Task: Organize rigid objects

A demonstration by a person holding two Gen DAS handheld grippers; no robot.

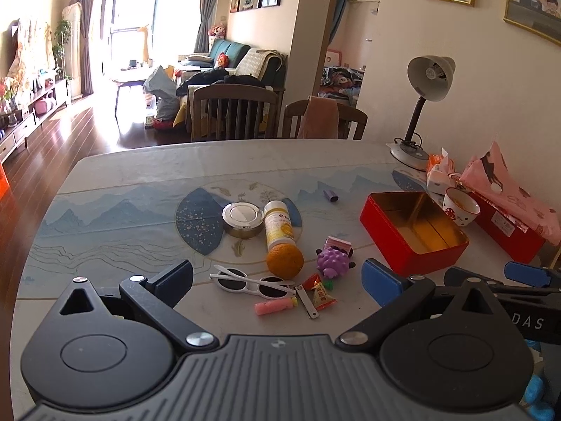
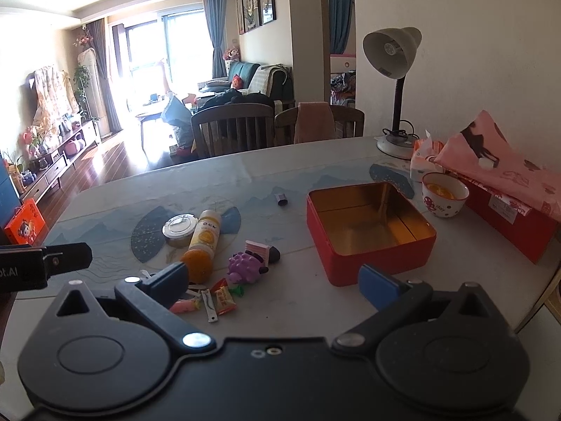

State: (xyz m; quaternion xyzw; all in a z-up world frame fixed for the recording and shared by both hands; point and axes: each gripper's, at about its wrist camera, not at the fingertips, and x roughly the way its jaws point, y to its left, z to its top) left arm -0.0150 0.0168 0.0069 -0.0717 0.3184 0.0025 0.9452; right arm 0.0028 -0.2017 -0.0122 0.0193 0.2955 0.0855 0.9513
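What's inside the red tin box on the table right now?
Nothing shows inside the red tin box: only its bare gold lining. The near inner corner is hidden by its own front wall in both views.

Bright sun came through the big glass balcony door (image 1: 131, 31) at the far end and washed it out white. It made a shiny glare on the dark wooden floor (image 1: 70, 133). Both pictures were sharp, but the edges bent round with dark corners.

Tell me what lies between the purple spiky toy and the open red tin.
Only bare tabletop: in the right wrist view nothing sits between the purple spiky toy and the open red tin. The small pink-and-black item beside the toy lies slightly behind that line.
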